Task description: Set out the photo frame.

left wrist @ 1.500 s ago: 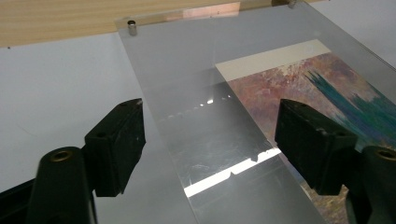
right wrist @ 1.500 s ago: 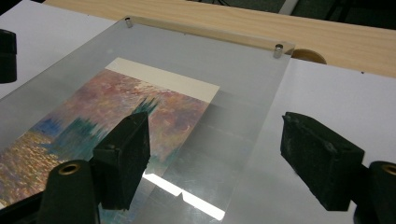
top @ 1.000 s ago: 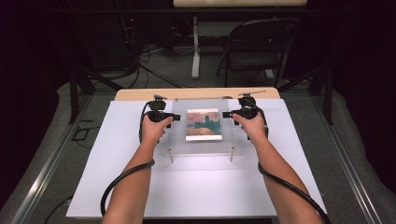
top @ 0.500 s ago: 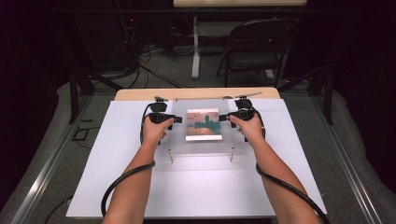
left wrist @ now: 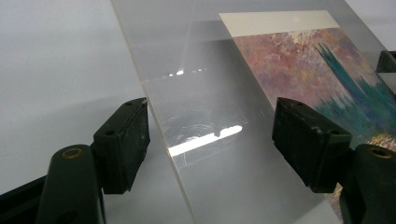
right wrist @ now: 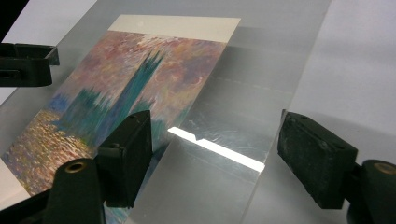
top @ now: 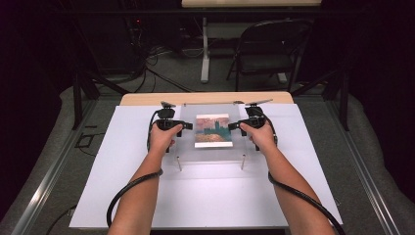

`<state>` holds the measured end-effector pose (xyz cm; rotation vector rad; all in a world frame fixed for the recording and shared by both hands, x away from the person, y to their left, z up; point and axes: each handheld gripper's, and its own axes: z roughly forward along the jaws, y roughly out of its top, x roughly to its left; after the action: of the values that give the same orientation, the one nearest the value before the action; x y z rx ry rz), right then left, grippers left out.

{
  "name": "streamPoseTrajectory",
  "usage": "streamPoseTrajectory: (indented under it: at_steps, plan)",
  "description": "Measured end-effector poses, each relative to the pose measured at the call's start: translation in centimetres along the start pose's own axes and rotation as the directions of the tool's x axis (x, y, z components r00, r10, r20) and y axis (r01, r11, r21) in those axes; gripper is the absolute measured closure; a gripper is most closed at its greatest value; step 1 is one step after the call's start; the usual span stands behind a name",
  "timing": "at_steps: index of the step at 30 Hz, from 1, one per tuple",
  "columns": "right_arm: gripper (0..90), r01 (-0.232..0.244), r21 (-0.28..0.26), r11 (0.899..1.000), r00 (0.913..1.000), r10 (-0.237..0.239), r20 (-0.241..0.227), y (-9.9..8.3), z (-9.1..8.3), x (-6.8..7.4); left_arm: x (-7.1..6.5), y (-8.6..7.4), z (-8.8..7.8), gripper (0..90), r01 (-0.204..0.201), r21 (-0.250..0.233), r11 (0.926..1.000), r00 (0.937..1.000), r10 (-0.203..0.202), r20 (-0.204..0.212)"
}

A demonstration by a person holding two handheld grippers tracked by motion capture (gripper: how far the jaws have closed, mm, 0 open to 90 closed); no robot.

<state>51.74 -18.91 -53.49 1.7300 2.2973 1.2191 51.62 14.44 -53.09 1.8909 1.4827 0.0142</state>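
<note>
The clear sheet [top: 211, 139] over the picture [top: 213, 130] lies between both grippers, left gripper [top: 187, 126] and right gripper [top: 232, 126], each having just spread its jaws wide astride a side edge, pads off it.

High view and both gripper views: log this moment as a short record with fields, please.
Surface: white table
Work piece: clear acrylic frame lying over a painted print
Left tool: open, jaws just been opening, frame's edge between them, pads off it
Right tool: open, jaws just been opening, opposite edge between them
Background: folding chair
</note>
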Motion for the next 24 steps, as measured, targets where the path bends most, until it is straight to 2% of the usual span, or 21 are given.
streamPoseTrajectory:
  at_steps: [3,6,16,24]
  plan:
    - [23.9,-0.001,0.006,1.0,1.0,0.001,-0.006,-0.01,0.19,0.05,-0.08,-0.02,0.06,26.1,0.014,0.008,0.9999,0.9999,-0.014,0.005]
    - [23.4,-0.016,0.004,1.0,0.9997,0.016,-0.016,-0.05,0.35,0.01,0.02,-0.1,0.14,25.1,0.027,0.023,0.9994,0.9991,-0.028,0.033]
    - [23.0,-0.01,0.033,0.999,0.9999,0.011,-0.005,0.25,0.33,0.26,-0.14,0.05,0.15,25.3,0.02,0.023,0.9995,0.9996,-0.02,0.021]
    - [22.9,0.002,0.024,1.0,1.0,-0.002,0.0,0.22,0.23,0.33,-0.17,0.15,0.08,25.3,0.006,0.024,0.9997,0.9998,-0.006,0.021]
